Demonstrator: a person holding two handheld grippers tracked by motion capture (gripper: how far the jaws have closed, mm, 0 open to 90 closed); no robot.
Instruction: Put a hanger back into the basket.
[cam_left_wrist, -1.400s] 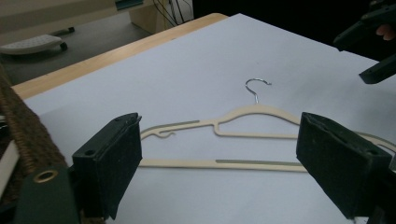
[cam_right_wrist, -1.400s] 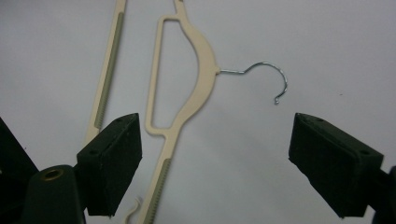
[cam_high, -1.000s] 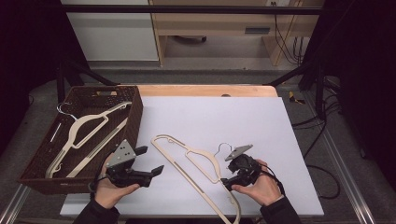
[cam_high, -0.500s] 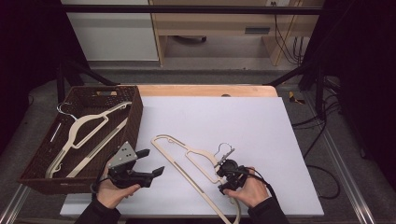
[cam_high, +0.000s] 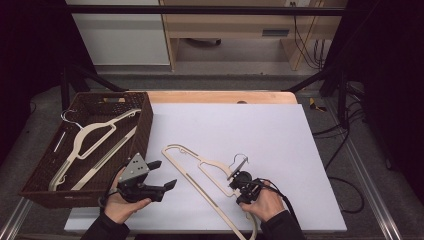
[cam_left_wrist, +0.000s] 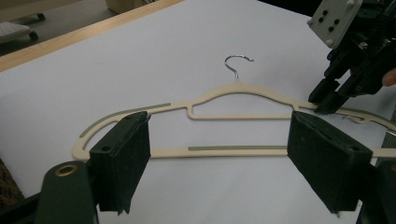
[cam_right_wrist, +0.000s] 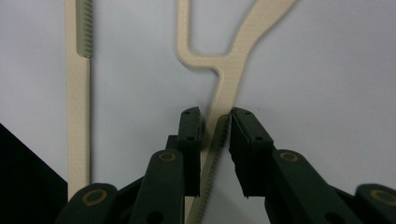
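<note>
Cream plastic hanger: your right gripper has just been closing on its shoulder; your left gripper hovers wide open.

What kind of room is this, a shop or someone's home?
Probably a lab or recording workshop: a white work table ringed by dark curtains, loose cables on the floor, and hand-held grippers handling a cream hanger.

- Hanger: cream, with grey ribbed strips; silver hook.
- Bench: white sheet, pale wood edge at far side.
- Basket: dark brown weave; cream hangers inside.
- Left gripper and right gripper: black; grey plate on the left one.
</note>
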